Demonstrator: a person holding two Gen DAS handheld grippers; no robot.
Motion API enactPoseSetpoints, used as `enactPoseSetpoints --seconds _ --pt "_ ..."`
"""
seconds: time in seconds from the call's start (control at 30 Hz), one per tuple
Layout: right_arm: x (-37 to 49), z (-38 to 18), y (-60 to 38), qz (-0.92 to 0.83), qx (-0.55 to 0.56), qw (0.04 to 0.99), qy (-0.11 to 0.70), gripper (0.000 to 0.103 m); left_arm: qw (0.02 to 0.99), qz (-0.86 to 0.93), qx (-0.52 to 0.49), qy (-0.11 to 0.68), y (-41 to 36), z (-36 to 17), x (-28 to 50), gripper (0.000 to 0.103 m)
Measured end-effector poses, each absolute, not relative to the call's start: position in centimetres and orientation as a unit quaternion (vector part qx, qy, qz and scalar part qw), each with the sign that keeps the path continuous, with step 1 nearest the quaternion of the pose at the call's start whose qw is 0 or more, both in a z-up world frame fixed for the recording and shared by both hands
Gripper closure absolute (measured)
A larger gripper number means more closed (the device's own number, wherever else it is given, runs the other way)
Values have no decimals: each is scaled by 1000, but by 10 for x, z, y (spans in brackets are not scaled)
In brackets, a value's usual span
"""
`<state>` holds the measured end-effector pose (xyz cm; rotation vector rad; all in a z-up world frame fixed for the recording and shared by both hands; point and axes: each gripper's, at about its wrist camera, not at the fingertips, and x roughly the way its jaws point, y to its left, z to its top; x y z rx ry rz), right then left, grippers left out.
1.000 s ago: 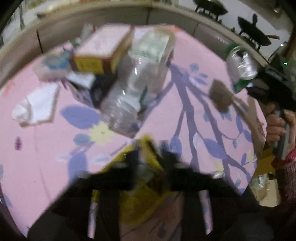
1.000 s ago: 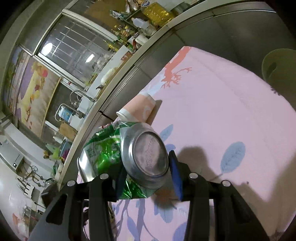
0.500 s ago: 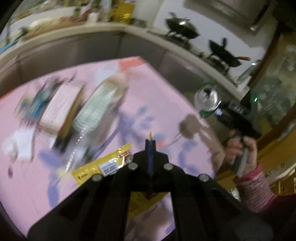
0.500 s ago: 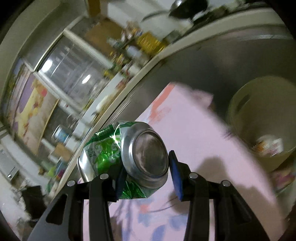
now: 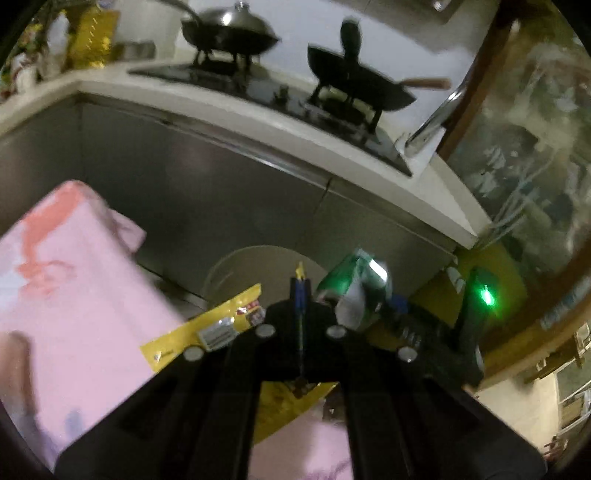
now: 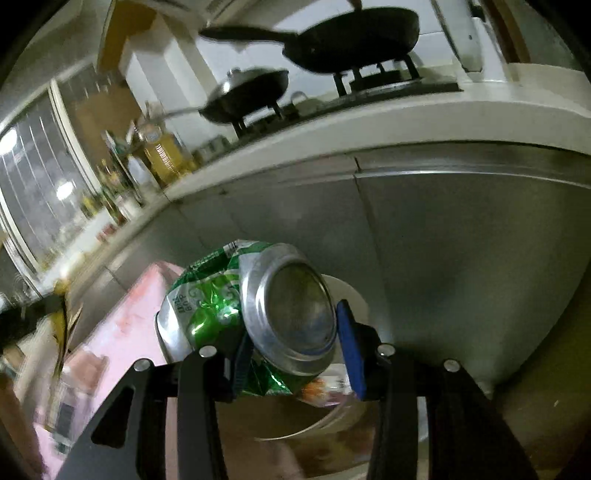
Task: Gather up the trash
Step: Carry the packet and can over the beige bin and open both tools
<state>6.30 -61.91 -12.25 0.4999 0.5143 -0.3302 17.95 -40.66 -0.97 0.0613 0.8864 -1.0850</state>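
Note:
My left gripper (image 5: 300,295) is shut on a yellow snack wrapper (image 5: 207,332), which sticks out to the left and below the fingers, past the edge of the pink-clothed table (image 5: 74,302). Straight ahead of it stands a pale round bin (image 5: 258,266) on the floor. My right gripper (image 6: 295,350) is shut on a crushed green can (image 6: 258,314), its silver base facing the camera, held over the bin's rim (image 6: 351,291). In the left wrist view the same green can (image 5: 354,291) and the right gripper (image 5: 373,308) hang just right of my left fingertips, above the bin.
Grey cabinet fronts (image 5: 221,192) rise behind the bin under a white counter (image 6: 406,118) with a hob and two black woks (image 5: 229,33). Bottles (image 6: 162,151) line the counter at the left. The table corner (image 6: 155,280) lies left of the bin.
Both grippers have swung away from the table top with its bottle and boxes and now hover over the bin, each keeping hold of its piece of trash.

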Motion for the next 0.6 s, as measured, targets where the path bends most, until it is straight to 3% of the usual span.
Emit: enactPoseSetpoints --seconds 0.17,0.27,0.6 --pt "86 -154 -624 -135 238 919 283 58 759 -469 47 449 -462 -63 200 101" --pt "93 -161 -625 -128 247 920 276 43 748 -446 57 489 -478 -88 212 81" --pt "68 -121 -612 -123 268 933 206 41 767 -454 5 454 -434 -50 198 80"
